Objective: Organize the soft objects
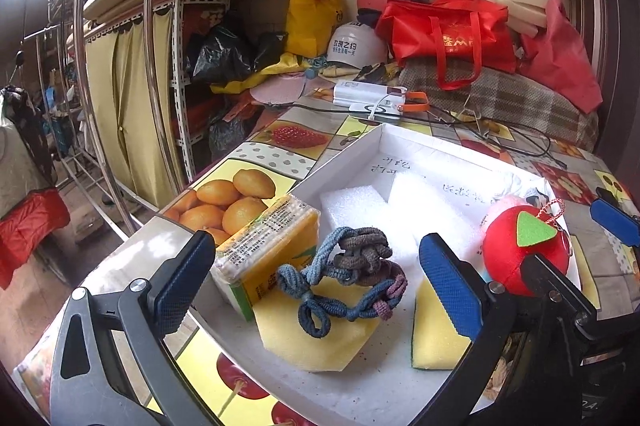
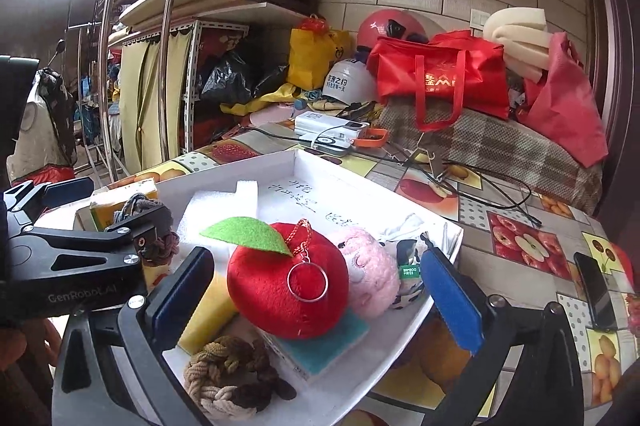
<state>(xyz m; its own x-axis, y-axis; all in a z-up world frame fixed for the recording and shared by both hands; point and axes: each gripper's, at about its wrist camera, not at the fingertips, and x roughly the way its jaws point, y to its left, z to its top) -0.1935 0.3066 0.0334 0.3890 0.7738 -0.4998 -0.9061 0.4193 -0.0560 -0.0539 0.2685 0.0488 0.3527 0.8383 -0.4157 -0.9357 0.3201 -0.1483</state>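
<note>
both tools stand wide open with nothing held: the left tool [image 1: 316, 290] frames a blue-grey knotted rope [image 1: 344, 270] lying on a yellow sponge [image 1: 312, 334], and the right tool [image 2: 320, 290] frames a red plush apple [image 2: 284, 290]. all of these sit in the white tray [image 1: 340, 158] on the fruit-patterned desk [image 2: 520, 246]. a pink plush [image 2: 368, 274] touches the apple's side, a brown knotted rope [image 2: 232, 378] lies at the tray's near edge, and a yellow pack [image 1: 264, 250] leans at its left rim.

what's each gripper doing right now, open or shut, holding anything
Left gripper: open wide, holding nothing; the blue-grey hair ties lie between its fingers, untouched.
Right gripper: open wide, holding nothing; the red plush apple sits between its fingers, ungripped.
</note>
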